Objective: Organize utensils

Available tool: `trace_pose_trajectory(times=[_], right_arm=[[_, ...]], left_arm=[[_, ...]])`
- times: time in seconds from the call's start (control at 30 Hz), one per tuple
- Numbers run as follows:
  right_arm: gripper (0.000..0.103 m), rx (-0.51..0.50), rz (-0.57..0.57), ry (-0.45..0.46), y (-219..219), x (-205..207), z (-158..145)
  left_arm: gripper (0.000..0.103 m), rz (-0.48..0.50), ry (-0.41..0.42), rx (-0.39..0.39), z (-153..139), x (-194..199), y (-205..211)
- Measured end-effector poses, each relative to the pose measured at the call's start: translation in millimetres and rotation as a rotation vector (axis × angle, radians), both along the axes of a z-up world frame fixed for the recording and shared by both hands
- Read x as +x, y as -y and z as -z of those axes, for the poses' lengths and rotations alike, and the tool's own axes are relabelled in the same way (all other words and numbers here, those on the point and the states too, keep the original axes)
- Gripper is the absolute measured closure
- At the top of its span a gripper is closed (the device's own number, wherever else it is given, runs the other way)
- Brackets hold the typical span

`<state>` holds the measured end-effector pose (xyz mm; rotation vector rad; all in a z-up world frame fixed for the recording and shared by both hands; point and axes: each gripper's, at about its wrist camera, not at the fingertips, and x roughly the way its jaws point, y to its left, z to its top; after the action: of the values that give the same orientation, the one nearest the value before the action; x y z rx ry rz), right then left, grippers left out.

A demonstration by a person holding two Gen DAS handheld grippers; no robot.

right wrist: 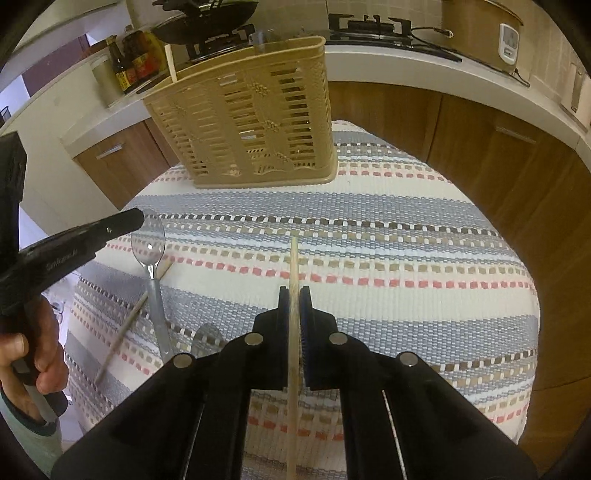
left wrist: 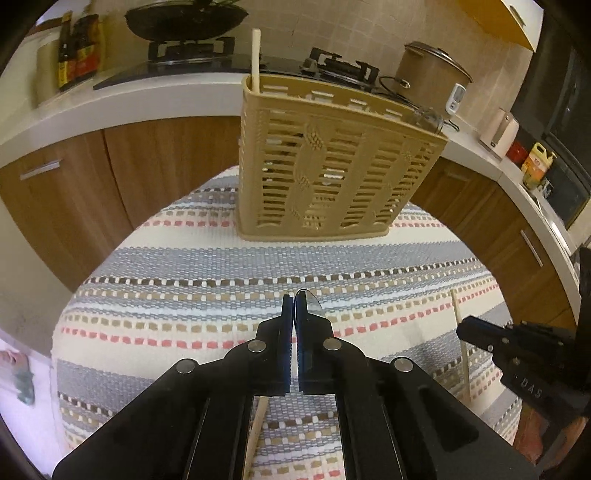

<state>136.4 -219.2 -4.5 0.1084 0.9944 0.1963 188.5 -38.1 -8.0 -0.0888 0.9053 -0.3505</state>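
A beige slotted utensil holder (left wrist: 325,162) stands at the far end of the striped cloth, with one chopstick (left wrist: 255,59) upright in its left corner; it also shows in the right wrist view (right wrist: 251,122). My left gripper (left wrist: 294,299) is shut on a clear plastic spoon (left wrist: 312,301), whose bowl (right wrist: 148,238) sticks out past the fingers. My right gripper (right wrist: 294,291) is shut on a wooden chopstick (right wrist: 293,258) that points toward the holder. Another chopstick (right wrist: 122,334) and a second clear spoon (right wrist: 208,336) lie on the cloth at the left.
The striped cloth (right wrist: 406,236) covers a small table. Behind it run wooden cabinets (left wrist: 155,158) and a white counter with a stove and wok (left wrist: 184,18), sauce bottles (left wrist: 77,48) and a rice cooker (left wrist: 432,74).
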Motion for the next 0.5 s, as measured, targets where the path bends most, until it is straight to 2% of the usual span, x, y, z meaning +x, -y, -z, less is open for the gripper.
trace_pose_trajectory(times=[0.1, 0.17, 0.2, 0.23, 0.3, 0.37, 0.43, 0.5], right_arm=[[0.099, 0.002, 0.012, -0.022, 0, 5, 8], [0.099, 0.013, 0.025, -0.047, 2, 10, 13], [0.099, 0.014, 0.031, -0.055, 2, 12, 15], [0.099, 0.013, 0.039, -0.067, 4, 14, 17], [0.099, 0.015, 0.049, -0.083, 8, 16, 21], [0.099, 0.020, 0.054, -0.092, 13, 16, 23], [0.099, 0.019, 0.055, -0.094, 17, 16, 25], [0.099, 0.024, 0.057, -0.099, 22, 18, 26]], left_arm=[[0.103, 0.049, 0.011, 0.030, 7, 13, 9], [0.102, 0.096, -0.014, 0.071, 15, 26, 18], [0.097, 0.109, -0.016, 0.088, 18, 29, 22], [0.079, 0.118, -0.010, 0.111, 20, 33, 26], [0.054, 0.084, 0.000, 0.140, 23, 37, 26], [0.053, 0.062, -0.033, 0.115, 25, 41, 20], [0.053, 0.033, -0.097, 0.046, 28, 45, 8], [0.053, 0.014, -0.146, 0.035, 33, 48, 6]])
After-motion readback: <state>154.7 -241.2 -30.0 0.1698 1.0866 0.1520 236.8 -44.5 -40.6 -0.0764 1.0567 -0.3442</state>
